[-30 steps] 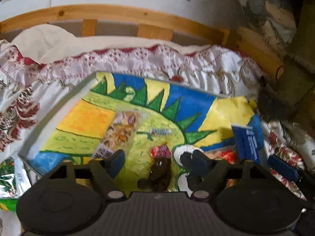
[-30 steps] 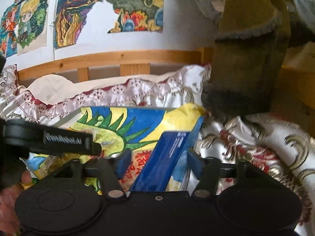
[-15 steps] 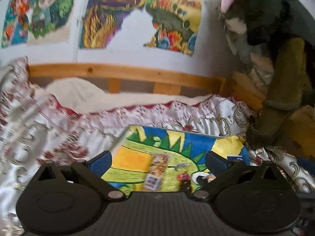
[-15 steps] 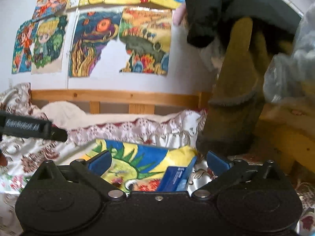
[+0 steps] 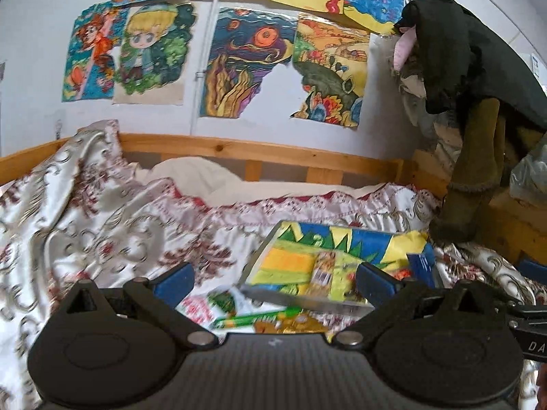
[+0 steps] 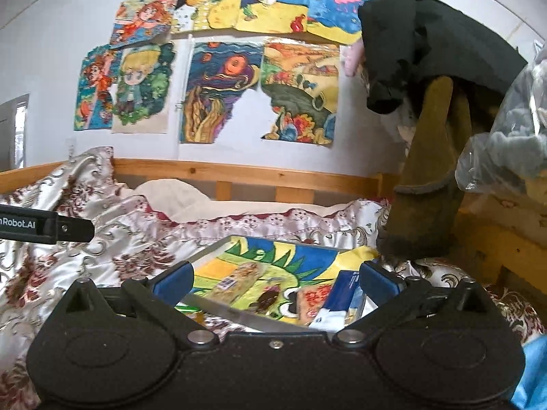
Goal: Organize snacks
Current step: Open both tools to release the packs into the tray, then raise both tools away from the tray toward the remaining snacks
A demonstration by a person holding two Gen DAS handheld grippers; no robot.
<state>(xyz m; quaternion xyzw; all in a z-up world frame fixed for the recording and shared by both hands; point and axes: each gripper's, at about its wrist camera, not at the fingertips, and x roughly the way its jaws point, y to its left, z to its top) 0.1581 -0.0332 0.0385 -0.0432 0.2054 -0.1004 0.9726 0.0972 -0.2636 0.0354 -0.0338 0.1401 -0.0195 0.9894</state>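
A tray painted in yellow, green and blue (image 5: 372,239) (image 6: 301,256) lies on the bed. On it are a long tan snack bar (image 5: 321,271) (image 6: 239,278), a dark brown snack (image 6: 268,299), a red packet (image 6: 309,300) and a blue box (image 5: 421,262) (image 6: 345,288) at its right end. In front of the tray lie a green packet (image 5: 256,317) and a golden one (image 5: 285,326). My left gripper (image 5: 273,282) is open and empty, short of the tray. The right gripper (image 6: 275,282) is open too, with nothing between its fingers.
The bed has a shiny cream and maroon patterned cover (image 5: 102,225) and a wooden rail (image 5: 239,148) at the wall. Drawings (image 6: 222,92) hang above. Dark clothes and an olive garment (image 6: 430,184) hang at the right, beside a plastic bag (image 6: 509,136).
Both grippers have drawn back and up from the tray, so it looks smaller and the wall shows. Their jaws have spread wide. The blue box and the dark snack stay on the tray.
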